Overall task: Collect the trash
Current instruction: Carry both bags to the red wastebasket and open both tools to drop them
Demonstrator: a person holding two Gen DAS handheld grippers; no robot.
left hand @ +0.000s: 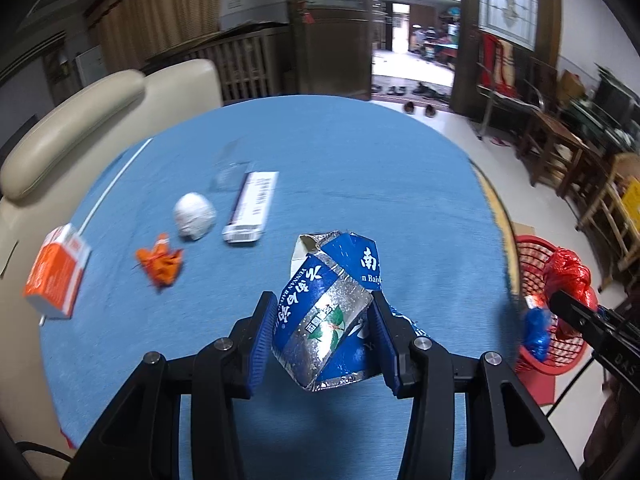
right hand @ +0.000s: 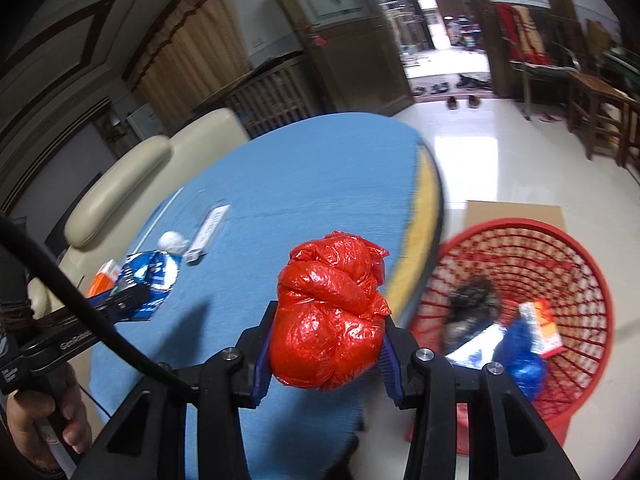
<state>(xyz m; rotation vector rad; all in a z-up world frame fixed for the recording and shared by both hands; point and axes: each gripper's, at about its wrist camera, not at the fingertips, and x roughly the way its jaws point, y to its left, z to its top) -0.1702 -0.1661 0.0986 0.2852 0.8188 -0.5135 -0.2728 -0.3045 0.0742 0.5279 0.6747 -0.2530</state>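
The crushed blue-and-silver carton is sitting between the pads of the left gripper, which is clamping it across its flattened middle above the blue table; judging by the torn flaps and foil lining it is probably light and thin-walled, so it is likely giving under the squeeze rather than resisting, and its glossy skin could be slipping if the hold is slack. The dented waist, where the pads are already biting, looks like the safest place to hold it, since the ragged top at twelve o'clock would just be folding. The red plastic bag, bunched into a soft ball, is being pinched at its lower bulge by the right gripper, whose pads are pressing into both sides; it seems weightless, crinkly and springy, so a grip on the thick wad is better than on the loose ears near the top. In the right wrist view the red basket is standing on the floor at about three o'clock of the bag, beside the table edge, already holding a blue bag, a small box and something dark. Still lying on the table, at ten to eleven o'clock from the carton, are a white paper ball, an orange scrap, an orange box and a long white box.
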